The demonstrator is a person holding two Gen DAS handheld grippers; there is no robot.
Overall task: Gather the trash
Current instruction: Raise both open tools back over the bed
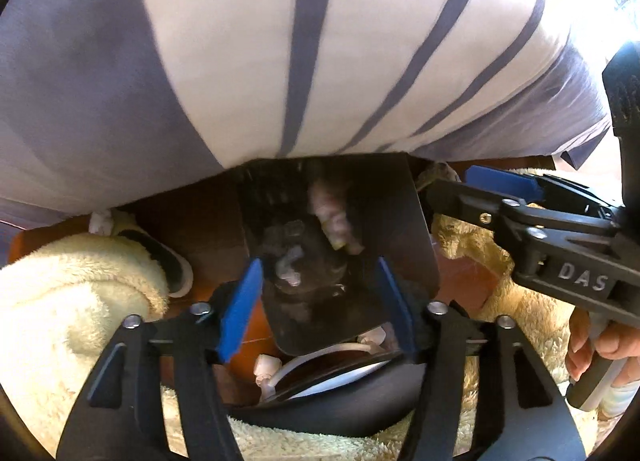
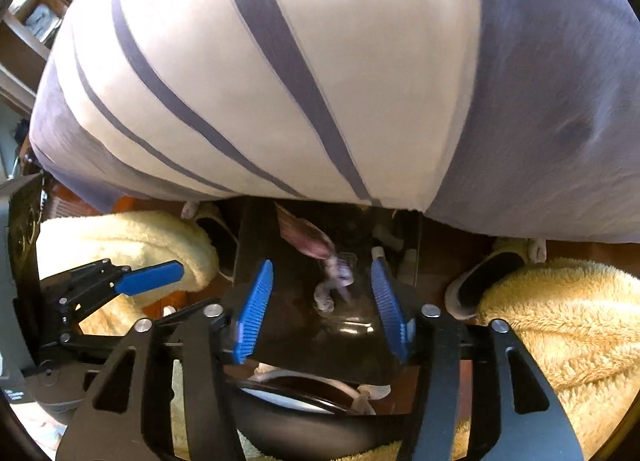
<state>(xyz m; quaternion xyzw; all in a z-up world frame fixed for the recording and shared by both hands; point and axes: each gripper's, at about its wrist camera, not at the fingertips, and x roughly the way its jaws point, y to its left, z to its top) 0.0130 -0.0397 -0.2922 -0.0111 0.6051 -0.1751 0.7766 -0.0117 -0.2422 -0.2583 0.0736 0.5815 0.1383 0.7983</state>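
A black dustpan-like tray (image 1: 392, 221) lies between the person's legs and holds crumpled wrappers and paper scraps (image 1: 334, 217). It shows in the right wrist view (image 2: 280, 321) too, with a pinkish wrapper (image 2: 308, 241) on it. My left gripper (image 1: 320, 301) is open, its blue fingers on either side of the tray's near end. My right gripper (image 2: 322, 309) is open around the same tray; it also shows in the left wrist view (image 1: 500, 181). A black bin (image 1: 340, 401) with white scraps (image 1: 266, 369) sits below the tray.
The person's striped shirt (image 1: 280, 41) fills the upper view. Fluffy yellow trouser legs (image 2: 560, 321) and slippers (image 1: 168, 257) flank the tray over a reddish-brown floor (image 1: 464, 281). A cream rug (image 1: 280, 445) lies under the bin.
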